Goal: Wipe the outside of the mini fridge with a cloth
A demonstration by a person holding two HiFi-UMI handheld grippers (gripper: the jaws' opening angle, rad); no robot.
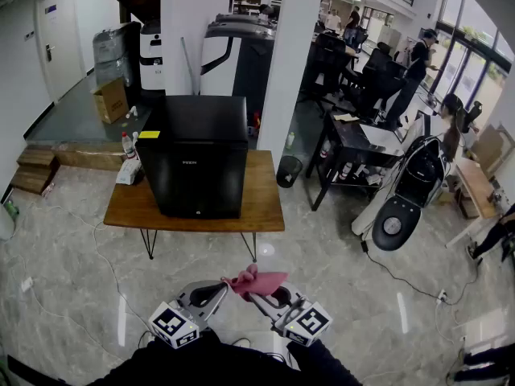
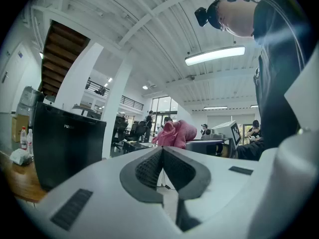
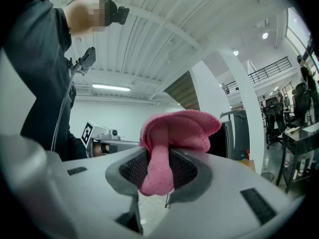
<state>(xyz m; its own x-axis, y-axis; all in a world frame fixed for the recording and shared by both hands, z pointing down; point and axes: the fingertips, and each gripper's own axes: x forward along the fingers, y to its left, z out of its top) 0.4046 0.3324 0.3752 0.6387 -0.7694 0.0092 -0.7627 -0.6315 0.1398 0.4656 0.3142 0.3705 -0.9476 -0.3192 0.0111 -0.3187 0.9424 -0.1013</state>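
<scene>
The black mini fridge (image 1: 198, 153) stands on a wooden table (image 1: 261, 207), well ahead of both grippers; it also shows at the left of the left gripper view as a black box (image 2: 65, 151). My right gripper (image 1: 256, 293) is shut on a pink cloth (image 1: 256, 281), which bunches above the jaws and hangs down between them (image 3: 167, 148). My left gripper (image 1: 223, 289) sits beside it with its jaws pressed together and nothing between them (image 2: 162, 156). The pink cloth (image 2: 174, 133) shows just beyond the left jaws.
A white bottle and crumpled white cloth (image 1: 129, 167) lie at the table's left end. White pillars (image 1: 283, 63) rise behind the fridge. A bin (image 1: 289, 170), a dark desk (image 1: 354, 147) and a white machine (image 1: 406, 191) stand to the right. Cables run over the tiled floor (image 1: 80, 264).
</scene>
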